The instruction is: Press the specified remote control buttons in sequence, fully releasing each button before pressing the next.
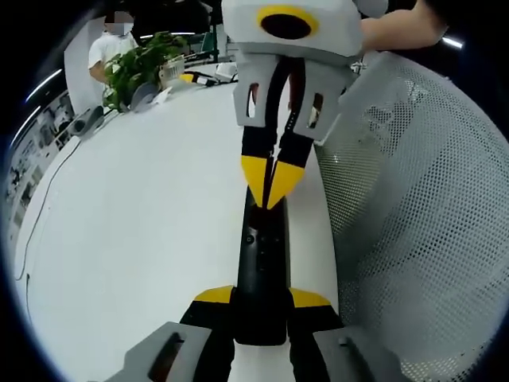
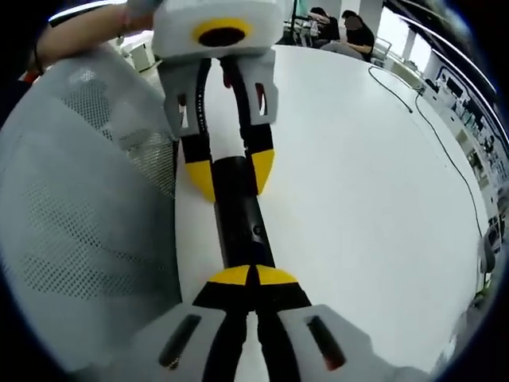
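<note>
A slim black remote control (image 1: 261, 263) lies lengthwise over the white table (image 1: 143, 223). My left gripper (image 1: 262, 296) is shut on its near end, one yellow-tipped jaw on each side. My right gripper (image 1: 270, 181) comes in from above, its yellow tips shut together and resting on the remote's far end. In the right gripper view, the shut right gripper (image 2: 253, 276) touches the top face of the remote (image 2: 242, 223), while the left gripper (image 2: 231, 175) clamps the other end. Small buttons show on the remote's face.
A grey mesh chair back (image 1: 421, 199) (image 2: 71, 199) stands close beside the grippers at the table's edge. A potted plant (image 1: 139, 68) and a person (image 1: 111, 44) are at the far end. A thin cable (image 2: 437, 135) runs along the table (image 2: 358, 199).
</note>
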Demonstrator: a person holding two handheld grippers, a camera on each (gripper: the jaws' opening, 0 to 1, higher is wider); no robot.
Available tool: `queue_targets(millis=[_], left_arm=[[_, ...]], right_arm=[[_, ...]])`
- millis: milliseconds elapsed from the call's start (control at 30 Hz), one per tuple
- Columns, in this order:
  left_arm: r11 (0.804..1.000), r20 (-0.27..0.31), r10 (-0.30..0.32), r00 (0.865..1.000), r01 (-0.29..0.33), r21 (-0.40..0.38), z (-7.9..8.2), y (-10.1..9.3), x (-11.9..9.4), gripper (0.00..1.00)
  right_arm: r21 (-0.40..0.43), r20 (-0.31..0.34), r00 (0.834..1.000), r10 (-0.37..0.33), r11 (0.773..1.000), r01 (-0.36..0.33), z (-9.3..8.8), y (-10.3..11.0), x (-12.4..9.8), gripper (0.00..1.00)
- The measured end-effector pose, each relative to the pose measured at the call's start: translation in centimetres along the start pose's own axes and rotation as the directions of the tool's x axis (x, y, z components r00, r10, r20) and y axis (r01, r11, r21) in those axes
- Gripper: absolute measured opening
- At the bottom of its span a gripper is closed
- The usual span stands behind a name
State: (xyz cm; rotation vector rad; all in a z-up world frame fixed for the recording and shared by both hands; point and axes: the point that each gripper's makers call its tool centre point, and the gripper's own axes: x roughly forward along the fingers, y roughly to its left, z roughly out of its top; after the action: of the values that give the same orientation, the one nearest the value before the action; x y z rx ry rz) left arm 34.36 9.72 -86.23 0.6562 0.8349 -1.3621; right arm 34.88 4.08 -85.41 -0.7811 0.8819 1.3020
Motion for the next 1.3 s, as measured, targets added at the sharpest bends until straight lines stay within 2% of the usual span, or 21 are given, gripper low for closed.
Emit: queue_targets(millis=[200, 333, 433, 500, 600, 767, 867, 933, 1000, 1033, 1300], left_arm=[[1.0, -0.006, -0.005, 1.0, 0.005, 0.005, 0.0, 0.0, 0.0, 0.24], [1.0, -0.008, -0.007, 1.0, 0.007, 0.008, 0.0, 0.0, 0.1, 0.24], [1.0, -0.019, -0.008, 1.0, 0.008, 0.012, 0.0, -0.1, 0.1, 0.24], [1.0, -0.024, -0.009, 1.0, 0.009, 0.012, 0.0, 0.0, 0.1, 0.24], [1.0, -0.012, -0.011, 1.0, 0.011, 0.003, 0.0, 0.0, 0.1, 0.24], [1.0, -0.009, -0.015, 1.0, 0.015, 0.0, 0.0, 0.0, 0.0, 0.24], [1.0, -0.003, -0.015, 1.0, 0.015, -0.004, 0.0, 0.0, 0.0, 0.24], [1.0, -0.001, -0.016, 1.0, 0.016, -0.006, 0.0, 0.0, 0.0, 0.24], [1.0, -0.004, -0.017, 1.0, 0.017, -0.004, 0.0, 0.0, 0.0, 0.24], [1.0, -0.009, -0.016, 1.0, 0.016, 0.003, 0.0, 0.0, 0.0, 0.24], [1.0, -0.013, -0.016, 1.0, 0.016, 0.004, 0.0, 0.0, 0.0, 0.24]], right_arm=[[0.0, -0.006, 1.0, 0.002, 1.0, -0.002, -0.3, -0.1, -0.1, 0.0], [-0.054, -0.058, 0.998, 0.009, 0.998, -0.012, -0.2, 0.0, 0.1, 0.0], [-0.057, -0.074, 0.997, 0.007, 0.998, -0.011, -0.2, 0.0, 0.1, 0.0], [-0.009, -0.052, 0.999, 0.001, 1.0, -0.001, -0.3, -0.1, 0.0, 0.0], [0.145, 0.009, 1.0, 0.013, 0.989, -0.015, -0.2, -0.3, -0.1, 0.0], [0.159, 0.018, 1.0, 0.011, 0.987, -0.014, -0.2, -0.3, -0.1, 0.0], [0.159, 0.046, 0.999, 0.002, 0.987, -0.01, 0.5, -0.4, 0.0, 0.0], [0.138, 0.04, 0.999, 0.01, 0.99, -0.015, 1.0, -0.2, 0.2, 0.0], [0.062, -0.023, 1.0, 0.019, 0.998, -0.018, 0.4, 0.1, 0.5, 0.0], [0.015, -0.016, 1.0, 0.007, 1.0, -0.006, 0.7, 0.0, 0.5, 0.0], [-0.056, -0.041, 0.999, -0.015, 0.998, 0.013, 0.7, 0.2, 0.6, 0.0]])
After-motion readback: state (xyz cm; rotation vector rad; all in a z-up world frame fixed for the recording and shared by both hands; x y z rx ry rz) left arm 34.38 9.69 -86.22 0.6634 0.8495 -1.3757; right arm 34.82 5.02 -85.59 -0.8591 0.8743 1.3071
